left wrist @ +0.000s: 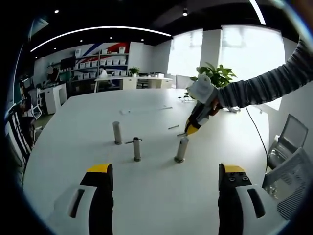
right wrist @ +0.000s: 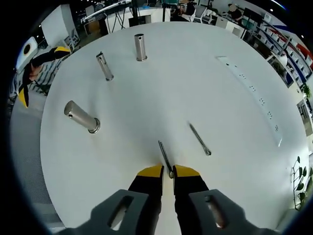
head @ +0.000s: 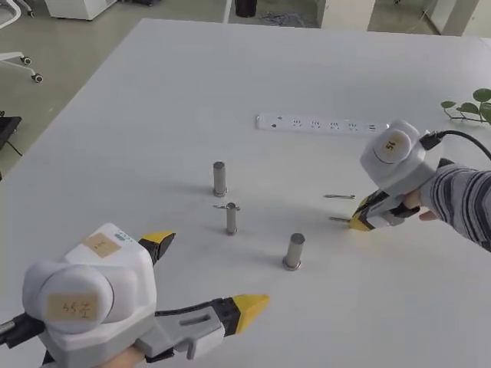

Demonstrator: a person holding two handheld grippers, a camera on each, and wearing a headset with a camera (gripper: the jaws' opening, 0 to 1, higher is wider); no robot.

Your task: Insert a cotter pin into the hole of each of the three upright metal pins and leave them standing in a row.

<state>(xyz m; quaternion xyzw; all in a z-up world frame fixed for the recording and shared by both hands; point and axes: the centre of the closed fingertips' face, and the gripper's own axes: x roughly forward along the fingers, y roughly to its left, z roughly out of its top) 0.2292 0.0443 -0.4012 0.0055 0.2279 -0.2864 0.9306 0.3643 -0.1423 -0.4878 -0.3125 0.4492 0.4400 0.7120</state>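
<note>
Lying pinched between jaws: cotter pin (right wrist: 165, 157)

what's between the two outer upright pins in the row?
The middle metal pin, upright, with a cotter pin through it near the top; clearest in the head view.

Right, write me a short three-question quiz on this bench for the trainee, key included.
1. True or false: the left tool is open and holds nothing.
2. How many of the three metal pins already have their hole filled? A: none. B: one. C: all three.
3. Fill in: the right tool is closed on the end of a ____ lying on the table.

Key:
1. True.
2. B: the middle pin carries the inserted cotter pin.
3. Cotter pin: it grips the near cotter pin, and the far cotter pin lies apart from it.
</note>
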